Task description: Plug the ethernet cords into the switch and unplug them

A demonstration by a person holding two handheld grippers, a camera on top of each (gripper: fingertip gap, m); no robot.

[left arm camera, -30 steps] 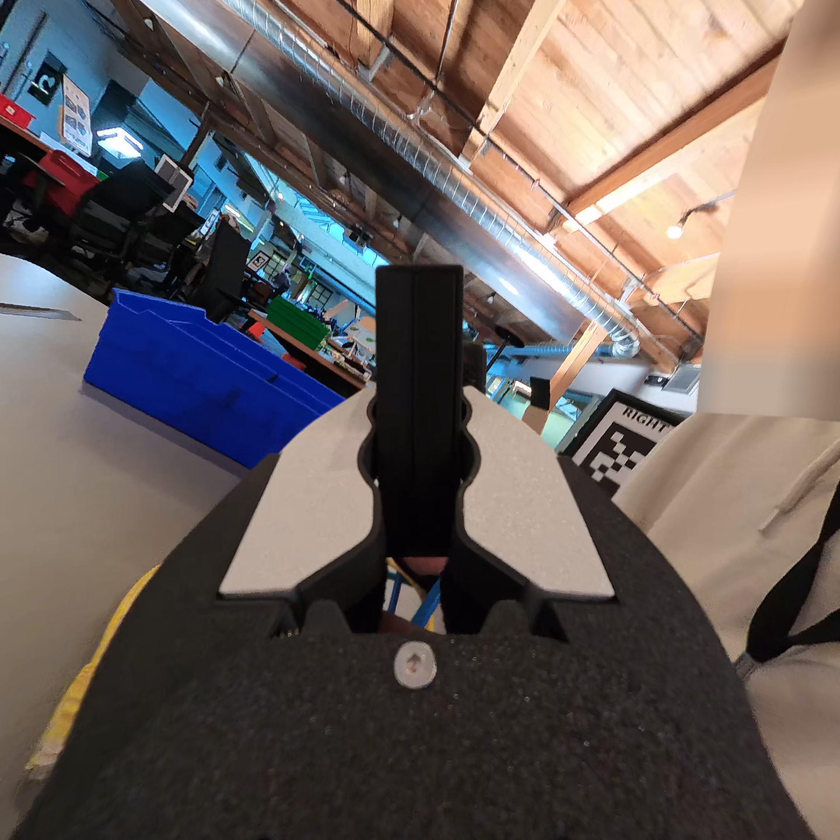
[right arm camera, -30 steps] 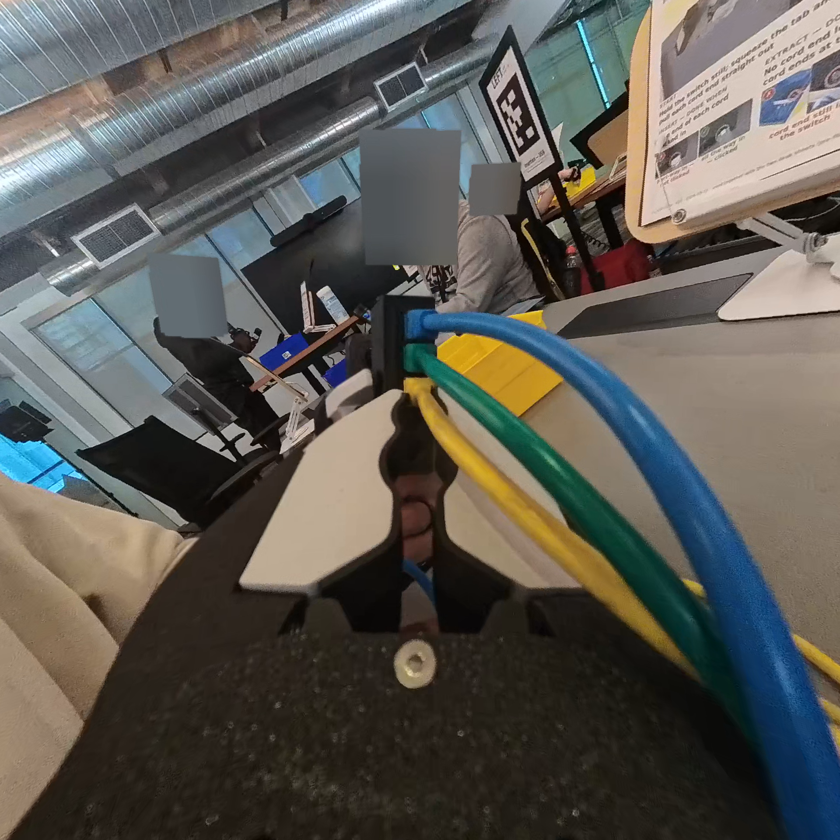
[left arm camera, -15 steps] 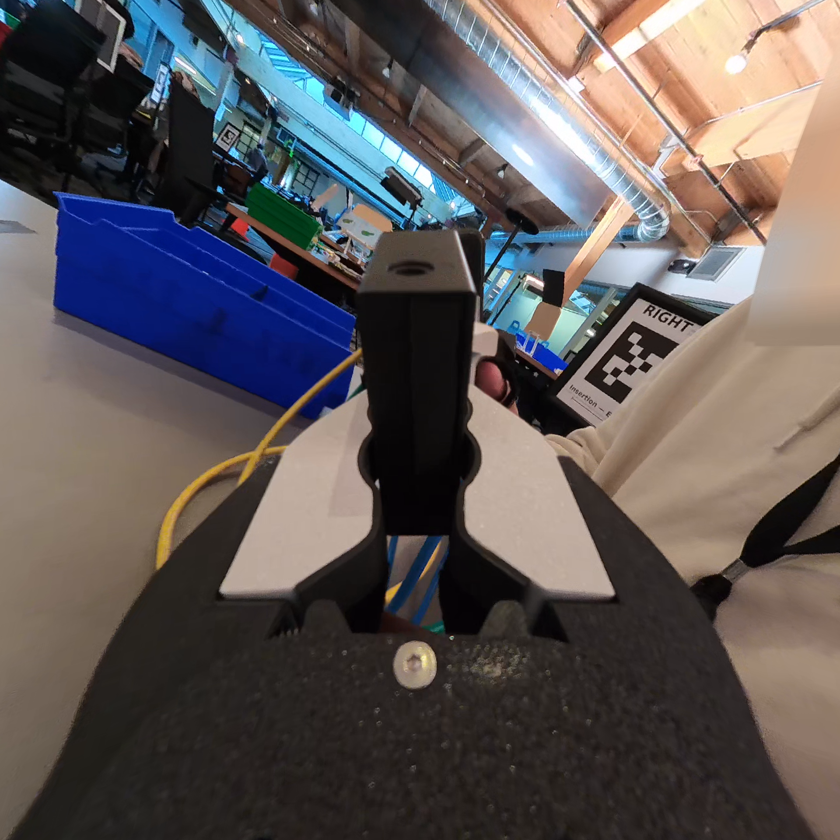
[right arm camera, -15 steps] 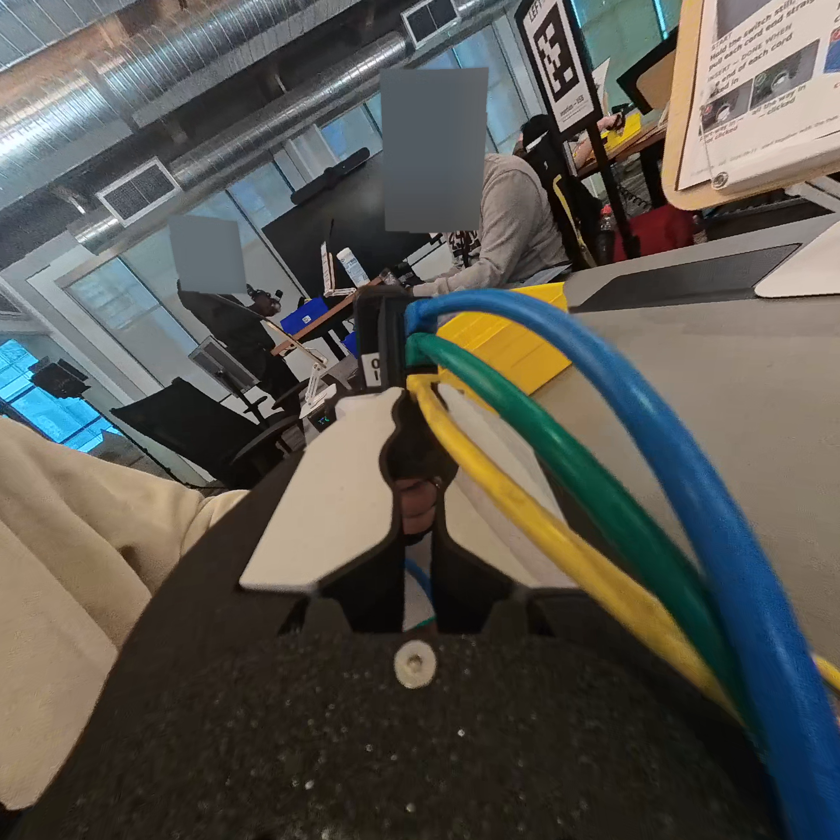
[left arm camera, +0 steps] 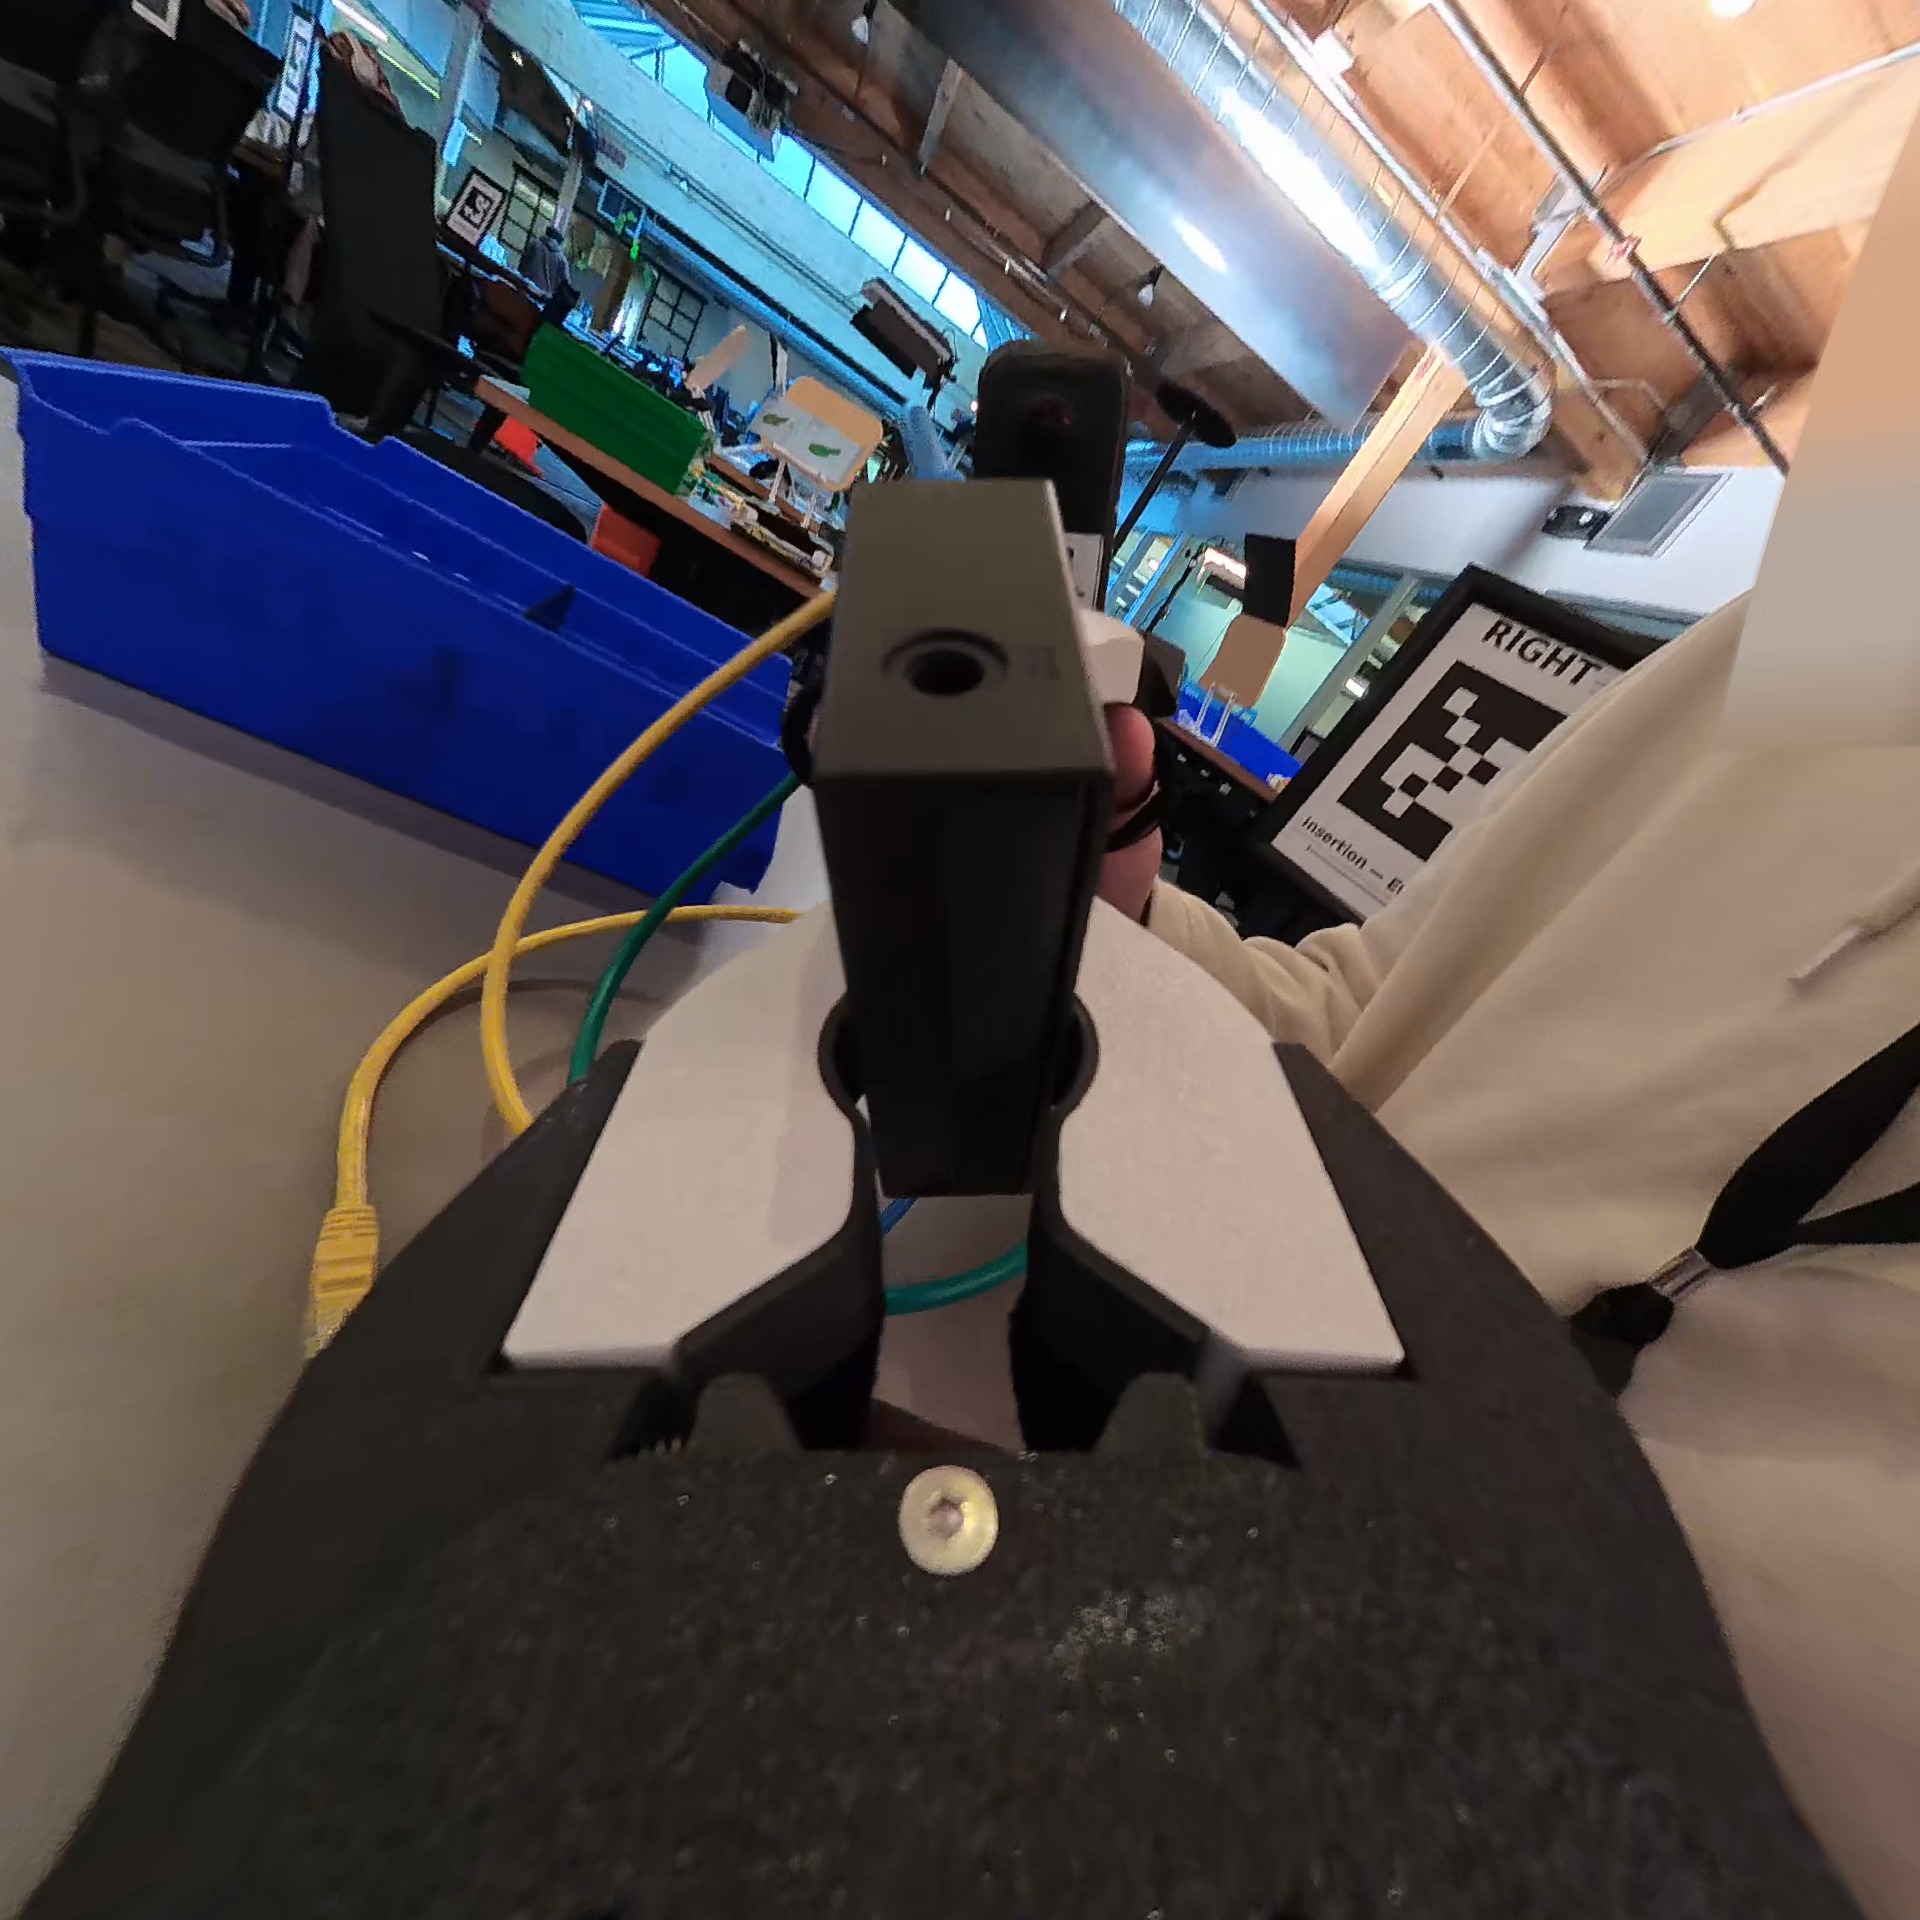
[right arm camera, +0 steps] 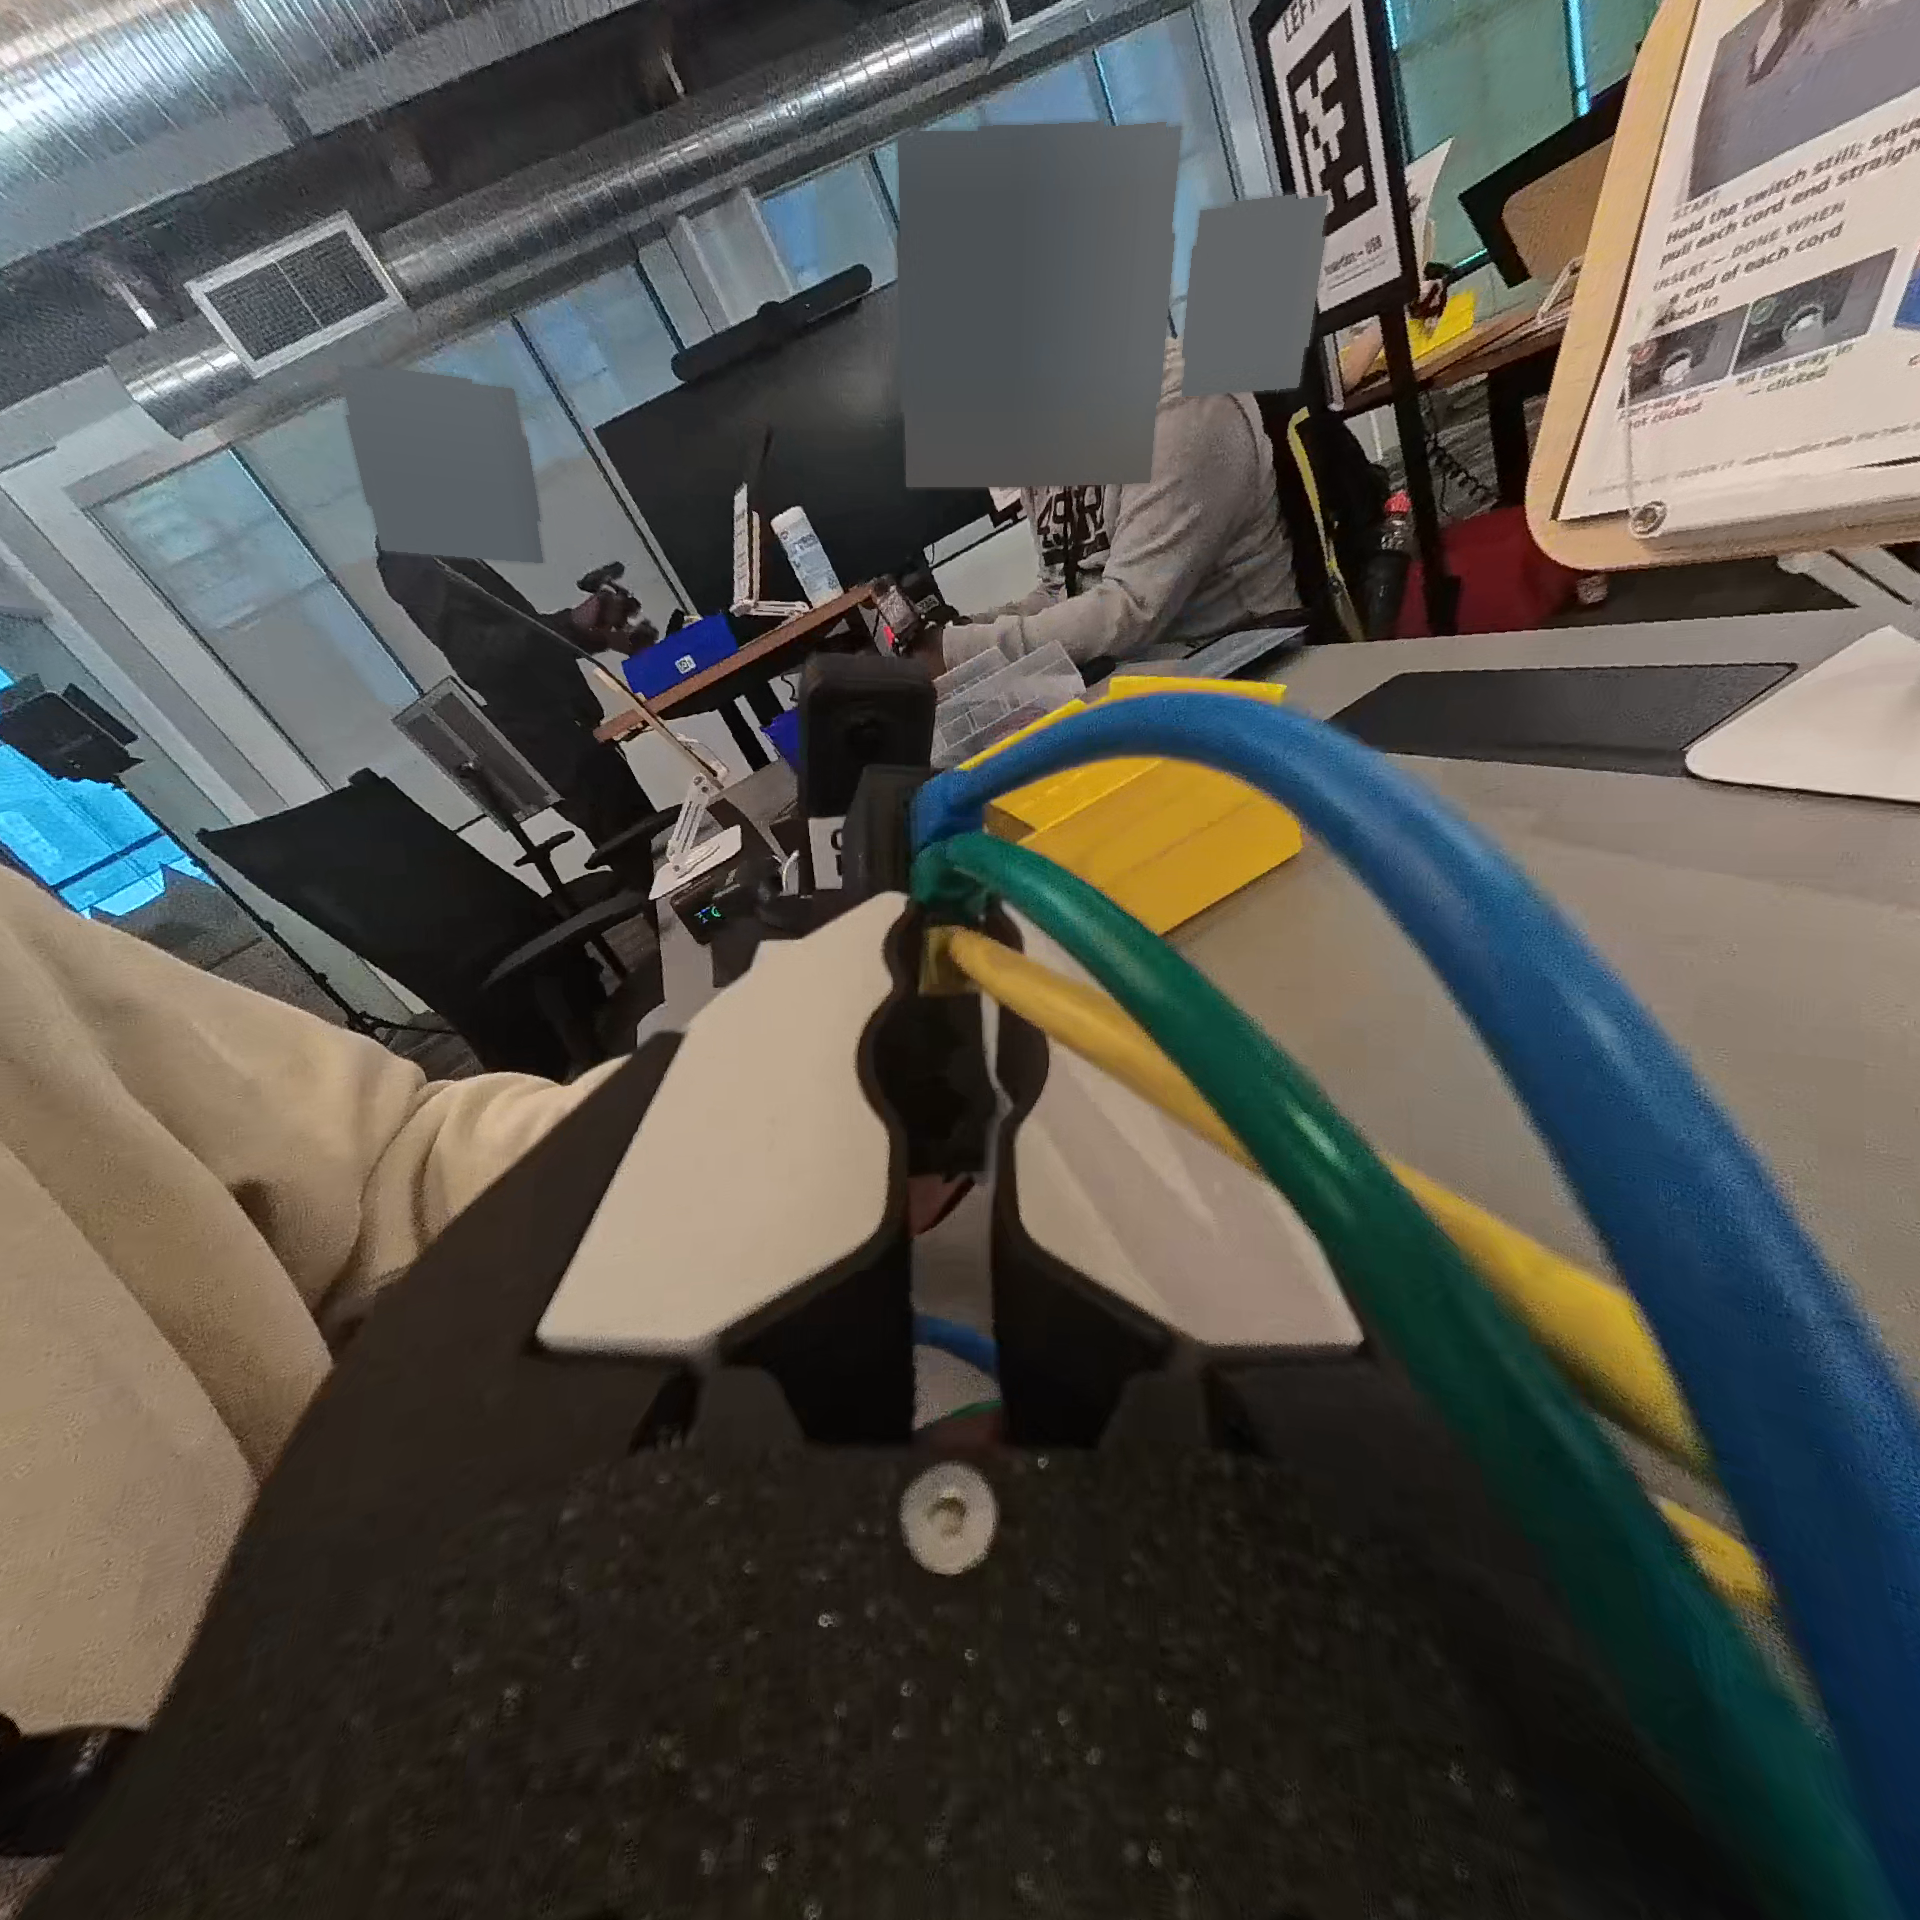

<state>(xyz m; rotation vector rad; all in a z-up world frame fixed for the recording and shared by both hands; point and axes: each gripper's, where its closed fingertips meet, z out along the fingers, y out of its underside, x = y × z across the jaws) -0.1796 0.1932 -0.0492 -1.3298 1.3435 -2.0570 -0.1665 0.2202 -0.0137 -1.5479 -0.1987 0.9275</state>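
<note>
My left gripper (left arm camera: 956, 1039) is shut on the black switch (left arm camera: 956, 810), which I see end-on, held above the grey table. My right gripper (right arm camera: 940, 987) is shut on the same switch (right arm camera: 935, 1091) from the opposite end. A blue cord (right arm camera: 1455, 883), a green cord (right arm camera: 1247, 1091) and a yellow cord (right arm camera: 1143, 1070) are plugged into the switch's side and arc back past the right gripper. In the left wrist view the yellow cord (left arm camera: 582, 831) and green cord (left arm camera: 665, 914) loop over the table. A loose yellow plug (left arm camera: 343, 1268) lies on the table.
A blue bin (left arm camera: 364, 623) stands at the table's far left. A yellow bin (right arm camera: 1143, 831), a black mat (right arm camera: 1558, 707) and an instruction board (right arm camera: 1766, 312) on a white stand are beyond the right gripper. A marker sign (left arm camera: 1455, 748) stands right. The person's cream sleeve (right arm camera: 156, 1195) is close.
Both grippers have tilted downward with the switch held between them. The table, the cord loops and the loose yellow plug have come into the left wrist view. Both stay shut.
</note>
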